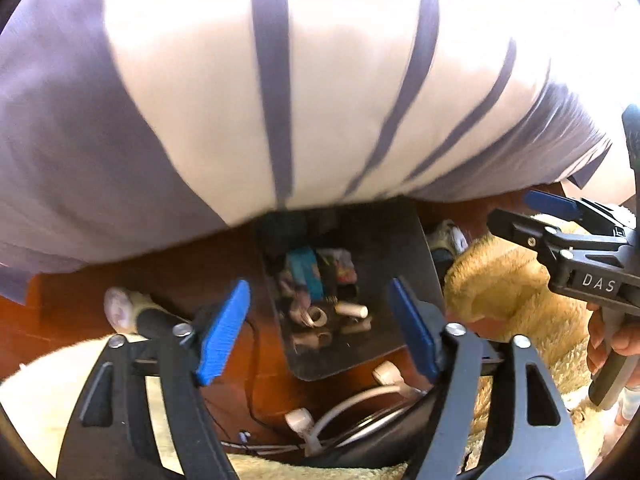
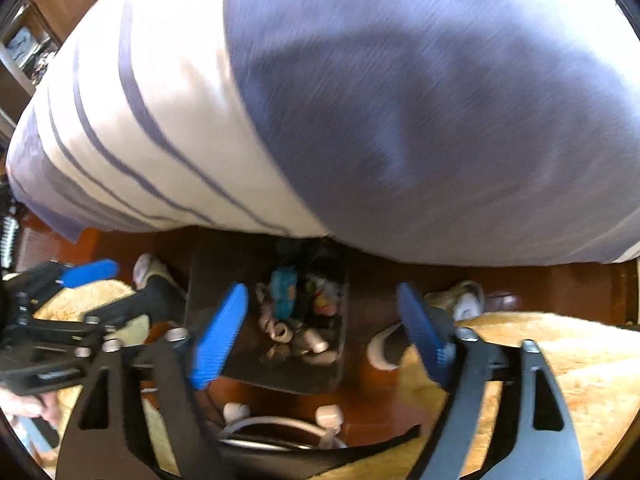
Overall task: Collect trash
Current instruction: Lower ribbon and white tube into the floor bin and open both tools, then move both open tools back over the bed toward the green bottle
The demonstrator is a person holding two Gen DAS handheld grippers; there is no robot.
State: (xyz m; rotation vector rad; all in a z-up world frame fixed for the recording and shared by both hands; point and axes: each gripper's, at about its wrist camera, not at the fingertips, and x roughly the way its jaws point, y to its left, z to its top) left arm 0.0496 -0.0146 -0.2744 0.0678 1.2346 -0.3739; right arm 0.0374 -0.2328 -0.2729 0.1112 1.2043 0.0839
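A dark rectangular bin (image 1: 396, 248) stands on the reddish floor between the person's feet. Trash lies in it: short cardboard rolls (image 1: 352, 311), a teal packet (image 1: 308, 272) and a colourful wrapper (image 1: 344, 266). My left gripper (image 1: 320, 330) hangs above the bin, open, with nothing between its blue pads (image 1: 224, 332). My right gripper (image 2: 320, 334) is also over the bin (image 2: 212, 280), open and empty, looking down on the rolls (image 2: 316, 346) and the teal packet (image 2: 284, 288). Each gripper shows in the other's view: the right one (image 1: 520, 218) at the right edge, the left one (image 2: 116, 288) at the left edge.
The person's white shirt with purple stripes (image 1: 280, 80) fills the upper half of both views. Feet in light footwear (image 1: 120, 308) (image 2: 468, 300) flank the bin. Tan fluffy fabric (image 1: 512, 280) (image 2: 540, 352) lies on both sides. White plugs and cables (image 1: 304, 420) lie on the floor in front.
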